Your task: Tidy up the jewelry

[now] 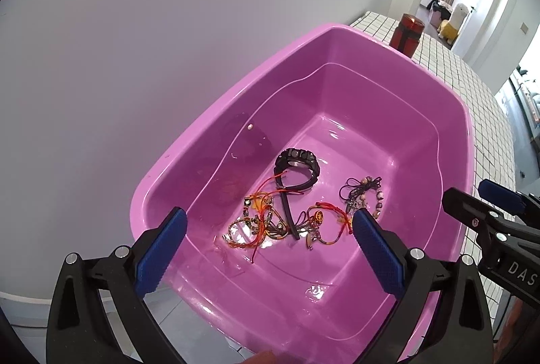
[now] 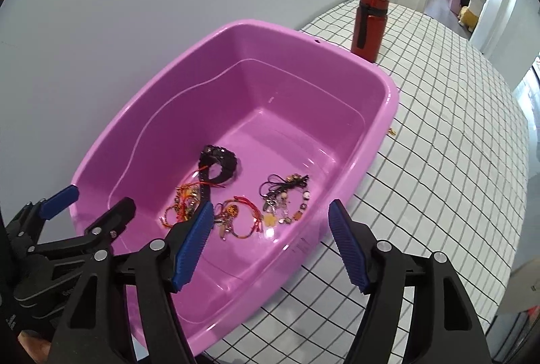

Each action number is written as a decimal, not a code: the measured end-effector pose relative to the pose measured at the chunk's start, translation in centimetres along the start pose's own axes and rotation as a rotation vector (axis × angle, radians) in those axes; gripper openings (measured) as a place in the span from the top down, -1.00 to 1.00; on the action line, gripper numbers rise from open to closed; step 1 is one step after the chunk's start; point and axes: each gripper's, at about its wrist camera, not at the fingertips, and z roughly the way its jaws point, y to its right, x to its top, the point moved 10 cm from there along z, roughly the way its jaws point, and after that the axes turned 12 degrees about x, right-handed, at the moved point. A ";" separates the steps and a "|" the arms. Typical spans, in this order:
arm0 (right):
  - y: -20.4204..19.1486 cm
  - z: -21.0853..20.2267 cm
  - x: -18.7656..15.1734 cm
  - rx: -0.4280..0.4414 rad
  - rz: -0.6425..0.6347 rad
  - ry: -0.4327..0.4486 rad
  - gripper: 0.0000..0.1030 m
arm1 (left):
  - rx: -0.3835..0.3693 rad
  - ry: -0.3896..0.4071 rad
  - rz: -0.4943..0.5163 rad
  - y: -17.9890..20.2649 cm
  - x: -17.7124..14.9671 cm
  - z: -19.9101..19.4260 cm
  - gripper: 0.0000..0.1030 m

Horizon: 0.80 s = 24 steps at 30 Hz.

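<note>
A tangle of jewelry lies on the floor of a pink plastic tub point(image 2: 378, 84): a black wristwatch point(image 2: 221, 161) toward the middle, red and orange cord bracelets point(image 1: 260, 222) heaped in front of it, and a beaded charm bracelet point(image 2: 287, 198) a little apart to the right. The left gripper point(image 1: 270, 225) hangs above the near end of the tub, its blue-padded jaws spread wide with nothing gripped between them. Beside it, the right gripper point(image 2: 271, 222) stands over the tub's near right rim, its jaws also parted and empty. The tub rests on a white cloth with a black grid point(image 2: 438, 128), against a pale wall. A red flask point(image 2: 369, 25) stands just behind the tub's far corner. A small gold-coloured piece point(image 2: 391, 132), too tiny to identify, lies on the cloth near the tub's right side.
</note>
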 end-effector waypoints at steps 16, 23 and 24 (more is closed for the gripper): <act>0.0 -0.9 -0.1 -0.065 -0.015 -0.027 -0.38 | 0.026 0.019 0.006 -0.2 0.3 -1.3 -0.87; -0.1 -0.9 -0.2 -0.070 -0.014 -0.027 -0.38 | 0.025 0.012 0.010 -0.1 0.0 -1.3 -0.87; -0.1 -0.9 -0.2 -0.070 -0.012 -0.028 -0.38 | 0.026 0.013 0.011 -0.1 0.0 -1.3 -0.87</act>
